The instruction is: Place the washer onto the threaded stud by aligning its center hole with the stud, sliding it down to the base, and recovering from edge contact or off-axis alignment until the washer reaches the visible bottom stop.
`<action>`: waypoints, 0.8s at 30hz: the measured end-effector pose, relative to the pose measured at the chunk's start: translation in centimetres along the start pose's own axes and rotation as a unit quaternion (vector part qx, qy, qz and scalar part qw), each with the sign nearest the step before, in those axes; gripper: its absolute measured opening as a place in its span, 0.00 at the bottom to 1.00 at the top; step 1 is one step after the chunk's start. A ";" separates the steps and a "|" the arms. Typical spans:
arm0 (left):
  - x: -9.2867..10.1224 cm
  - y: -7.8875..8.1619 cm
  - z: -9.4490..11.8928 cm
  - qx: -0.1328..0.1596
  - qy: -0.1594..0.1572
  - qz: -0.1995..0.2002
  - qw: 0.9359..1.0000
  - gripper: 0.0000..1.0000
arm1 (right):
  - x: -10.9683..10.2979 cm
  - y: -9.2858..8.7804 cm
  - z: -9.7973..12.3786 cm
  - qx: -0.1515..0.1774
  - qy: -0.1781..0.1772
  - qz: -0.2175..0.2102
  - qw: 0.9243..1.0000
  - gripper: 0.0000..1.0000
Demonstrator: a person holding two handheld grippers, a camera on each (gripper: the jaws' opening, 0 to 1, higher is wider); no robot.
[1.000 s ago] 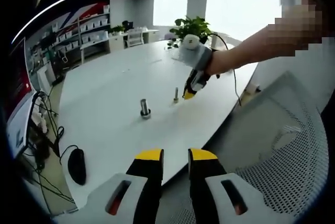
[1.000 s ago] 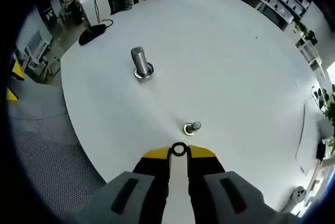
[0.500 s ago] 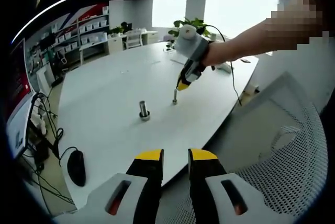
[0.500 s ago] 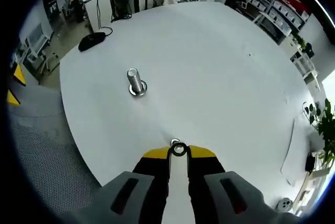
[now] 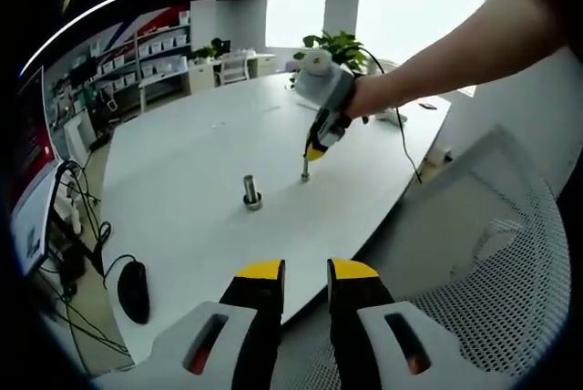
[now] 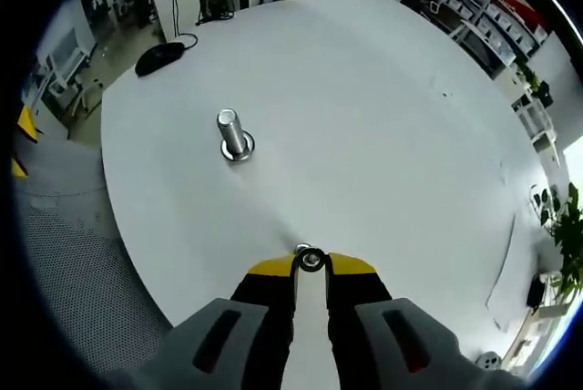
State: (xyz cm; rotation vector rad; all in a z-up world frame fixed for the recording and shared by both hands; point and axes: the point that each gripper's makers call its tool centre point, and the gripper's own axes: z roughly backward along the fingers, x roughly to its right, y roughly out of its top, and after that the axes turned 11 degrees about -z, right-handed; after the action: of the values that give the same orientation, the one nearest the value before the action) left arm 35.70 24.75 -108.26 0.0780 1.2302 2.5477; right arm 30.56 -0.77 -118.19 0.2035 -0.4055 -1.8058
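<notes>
My right gripper [image 6: 311, 264] is shut on a small metal washer [image 6: 311, 261], pinched between its yellow tips. The top of the small threaded stud [image 6: 301, 250] peeks out just behind the washer. In the left gripper view the right gripper [image 5: 315, 148] points down just above that thin stud [image 5: 305, 169], which stands upright on the white table [image 5: 191, 180]. A thicker stud with a washer at its base [image 5: 250, 191], [image 6: 232, 135] stands to the left. My left gripper [image 5: 305, 271] hangs off the table's near edge, its jaws a small gap apart with nothing between them.
A black mouse [image 5: 133, 288] lies at the table's left corner, also seen far off [image 6: 158, 58]. A white mesh chair [image 5: 496, 253] stands by the table's right side. A potted plant [image 5: 339, 46] sits at the far end. Shelves and desks line the room.
The right gripper with the washer has moved over the small stud and come down closer to its top. The left gripper has stayed in place.
</notes>
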 end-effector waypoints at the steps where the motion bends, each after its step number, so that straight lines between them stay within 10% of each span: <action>1: 0.0 0.0 0.0 -0.001 0.000 0.000 1.000 0.16 | 0.1 0.1 -0.1 -0.001 0.001 -0.002 1.000 0.14; 24: 0.2 -0.3 -0.2 -0.011 -0.006 0.000 1.000 0.15 | -0.1 -1.9 -3.5 -0.024 0.023 -0.025 0.999 0.15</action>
State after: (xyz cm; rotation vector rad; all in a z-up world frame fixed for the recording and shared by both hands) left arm 35.53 24.81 -108.66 0.0877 1.1961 2.5563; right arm 30.05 -0.83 -122.17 0.2225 -0.3265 -1.8544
